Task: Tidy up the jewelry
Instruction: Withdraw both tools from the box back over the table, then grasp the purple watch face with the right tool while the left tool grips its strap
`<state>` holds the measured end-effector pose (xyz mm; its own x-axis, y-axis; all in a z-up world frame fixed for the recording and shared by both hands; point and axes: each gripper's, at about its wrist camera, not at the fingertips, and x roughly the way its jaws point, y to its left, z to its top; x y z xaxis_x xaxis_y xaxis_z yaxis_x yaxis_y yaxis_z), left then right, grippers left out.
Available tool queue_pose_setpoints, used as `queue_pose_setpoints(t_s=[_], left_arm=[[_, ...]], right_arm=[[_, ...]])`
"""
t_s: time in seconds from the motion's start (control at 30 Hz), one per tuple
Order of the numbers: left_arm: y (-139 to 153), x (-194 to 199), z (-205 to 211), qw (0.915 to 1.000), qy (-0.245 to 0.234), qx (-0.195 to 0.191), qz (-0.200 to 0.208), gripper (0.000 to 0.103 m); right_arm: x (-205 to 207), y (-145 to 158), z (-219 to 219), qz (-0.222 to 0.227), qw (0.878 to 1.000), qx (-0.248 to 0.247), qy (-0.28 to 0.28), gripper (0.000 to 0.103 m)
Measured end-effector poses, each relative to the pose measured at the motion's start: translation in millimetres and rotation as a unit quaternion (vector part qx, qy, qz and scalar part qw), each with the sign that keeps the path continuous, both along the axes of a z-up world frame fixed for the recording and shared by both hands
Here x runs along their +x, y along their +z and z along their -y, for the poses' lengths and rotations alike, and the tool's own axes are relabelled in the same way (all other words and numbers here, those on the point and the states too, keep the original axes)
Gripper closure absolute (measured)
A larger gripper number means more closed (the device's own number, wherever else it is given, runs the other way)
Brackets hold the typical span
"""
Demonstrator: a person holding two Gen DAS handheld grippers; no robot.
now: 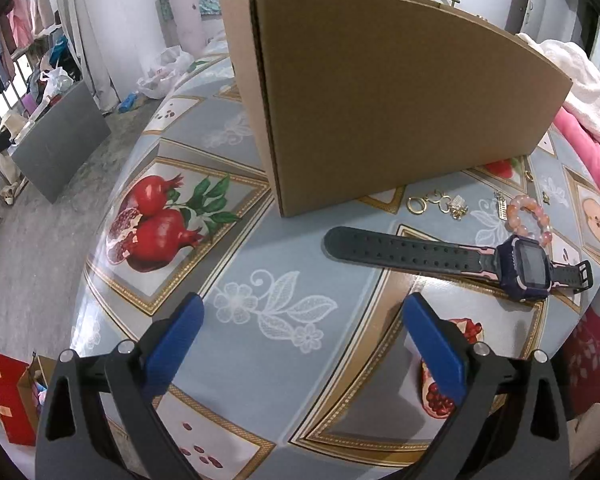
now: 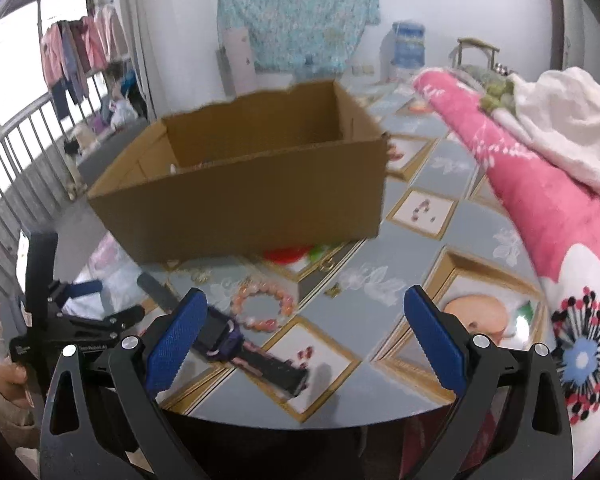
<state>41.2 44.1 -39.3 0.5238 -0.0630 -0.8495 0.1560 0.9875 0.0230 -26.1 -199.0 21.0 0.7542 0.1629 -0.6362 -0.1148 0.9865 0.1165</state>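
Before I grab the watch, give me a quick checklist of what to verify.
1. Right gripper open, nothing in it: ok.
2. Left gripper open, nothing in it: ok.
3. Watch lying flat on the table, strap stretched out: ok.
4. Watch apart from the bead bracelet: cannot tell, they look close.
5. Box top open: ok.
6. Gripper lined up on the watch: not ok.

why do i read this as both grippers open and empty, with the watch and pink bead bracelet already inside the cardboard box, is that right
Not quite. Both the left gripper and right gripper are open and empty, but the watch and pink bead bracelet are not inside the cardboard box. They lie on the table in front of it, as the left wrist view shows.
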Motion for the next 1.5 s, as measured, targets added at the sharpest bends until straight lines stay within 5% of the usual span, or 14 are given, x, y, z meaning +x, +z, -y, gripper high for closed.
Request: queue_pose_setpoints(t_s=[0.1,0.23,0.33,0.5,0.93,1.17,1.5], left_arm=[[0,-6,2,1.0000,0.001,0.001,0.009,0.004],[-1,-10,2,0.9999,0.000,0.000,0.012,0.004],[-1,-12,2,0.9999,-0.003,0.000,0.015,0.004],[1,-13,2,0.9998,-0.012,-0.002,0.019,0.004],[1,-12,-2,0.9988,-0.019,-0.006,0.045,0.005],[13,-30,12,0.9933,-0.057,0.021,0.098,0.007],[8,-41,48,0.9805,-0.136,0.061,0.128,0.026]], right_arm=[[-3,1,5,-0.001,0.999,0.019,0.031,0.008],[7,-12,-4,-0.063,0.990,0.075,0.106,0.011],[14,-23,-18,-0.094,0.980,0.094,0.148,0.024],[26,-37,-42,-0.118,0.973,0.069,0.188,0.045],[26,-52,-93,-0.106,0.958,-0.110,0.244,0.049],[22,-58,-92,-0.111,0.954,-0.130,0.248,0.062],[49,-51,-57,-0.188,0.951,0.033,0.242,0.063]])
